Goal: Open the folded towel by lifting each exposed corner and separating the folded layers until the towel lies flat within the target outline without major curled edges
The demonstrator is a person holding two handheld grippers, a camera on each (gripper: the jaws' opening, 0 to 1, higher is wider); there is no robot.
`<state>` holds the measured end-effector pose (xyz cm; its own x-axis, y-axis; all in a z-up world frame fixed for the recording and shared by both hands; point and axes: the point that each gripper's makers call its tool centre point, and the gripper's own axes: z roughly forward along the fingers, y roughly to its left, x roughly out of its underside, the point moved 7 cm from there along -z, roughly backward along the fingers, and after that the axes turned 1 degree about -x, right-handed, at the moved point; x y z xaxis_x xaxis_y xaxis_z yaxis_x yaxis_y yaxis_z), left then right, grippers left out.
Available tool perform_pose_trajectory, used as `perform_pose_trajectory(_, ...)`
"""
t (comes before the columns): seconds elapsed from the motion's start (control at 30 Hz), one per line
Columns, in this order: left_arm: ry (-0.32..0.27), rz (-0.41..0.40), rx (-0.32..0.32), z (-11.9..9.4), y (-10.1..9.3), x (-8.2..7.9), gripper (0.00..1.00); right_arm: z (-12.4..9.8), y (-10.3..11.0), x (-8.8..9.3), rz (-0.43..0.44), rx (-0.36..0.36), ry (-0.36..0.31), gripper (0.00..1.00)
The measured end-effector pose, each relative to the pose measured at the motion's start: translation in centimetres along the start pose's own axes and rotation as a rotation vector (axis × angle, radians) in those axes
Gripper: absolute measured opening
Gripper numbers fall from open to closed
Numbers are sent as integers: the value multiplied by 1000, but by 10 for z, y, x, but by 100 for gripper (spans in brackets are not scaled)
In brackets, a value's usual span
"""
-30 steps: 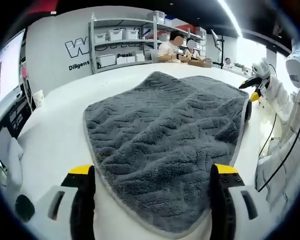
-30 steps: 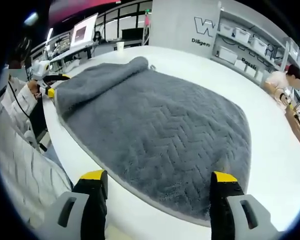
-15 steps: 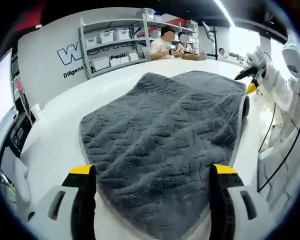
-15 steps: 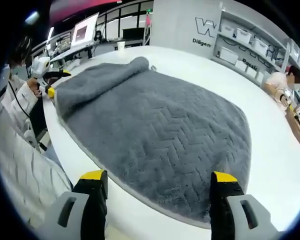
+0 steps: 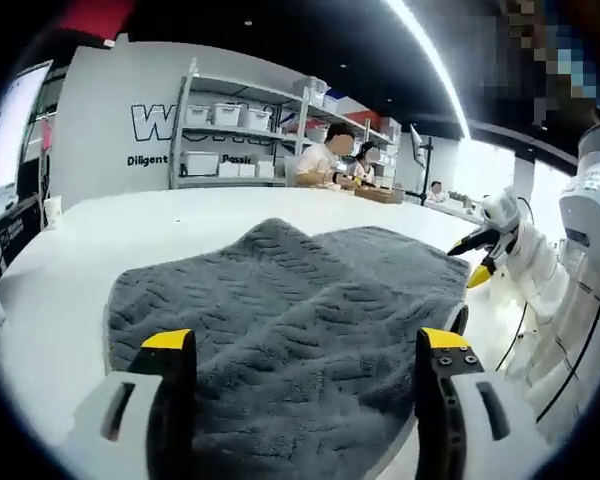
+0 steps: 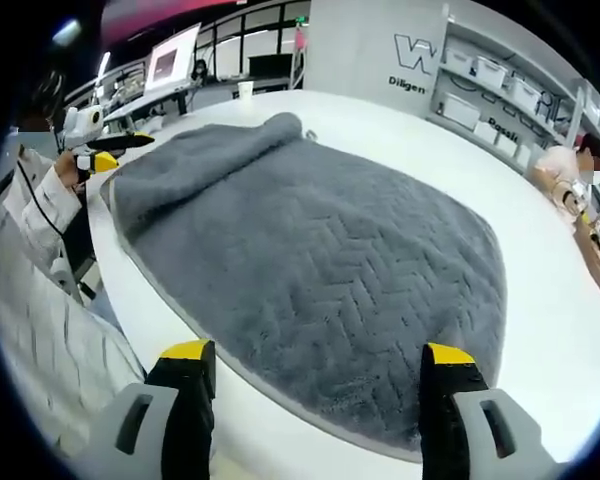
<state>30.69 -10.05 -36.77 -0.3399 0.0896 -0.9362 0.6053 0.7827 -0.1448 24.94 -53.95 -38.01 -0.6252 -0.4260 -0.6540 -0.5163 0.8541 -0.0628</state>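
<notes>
Positioning for a corner lift: both claws, left claw (image 5: 298, 400) and right claw (image 6: 315, 405), stand wide and empty, towel (image 6: 310, 260) ahead on the worktop (image 6: 400, 140). Next, judged: grip the rolled fold (image 6: 195, 150) far ahead-left of the right claw.

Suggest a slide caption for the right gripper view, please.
Open right gripper faces a grey towel spread on the white table, far edge bunched.

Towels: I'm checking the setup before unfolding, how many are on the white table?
1: a grey towel spread over the white table, one end bunched into a fold at the far side in the right gripper view. Nothing tells whether another lies underneath.
</notes>
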Motion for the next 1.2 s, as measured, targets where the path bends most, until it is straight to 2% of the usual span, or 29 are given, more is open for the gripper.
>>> perform_pose_trajectory(0.17,18,-27,-66,5,3,12,92,1,1,-1,-2,-5,-2,82)
perform_pose_trajectory(0.27,31,-1,-95,6,3,16,92,1,1,-1,-2,-7,-3,83)
perform_pose_trajectory(0.4,106,46,-129,8,3,28,99,3,1,-1,3,-7,-4,83)
perform_pose_trajectory(0.53,139,60,-141,9,3,36,99,3,2,-1,11,-11,-5,84)
perform_pose_trajectory(0.63,170,116,-160,8,2,41,99,3,1,0,21,-7,-7,86)
perform_pose_trajectory(1.2,171,103,-144,0,9,41,99,5,3,2,25,-14,-6,85)
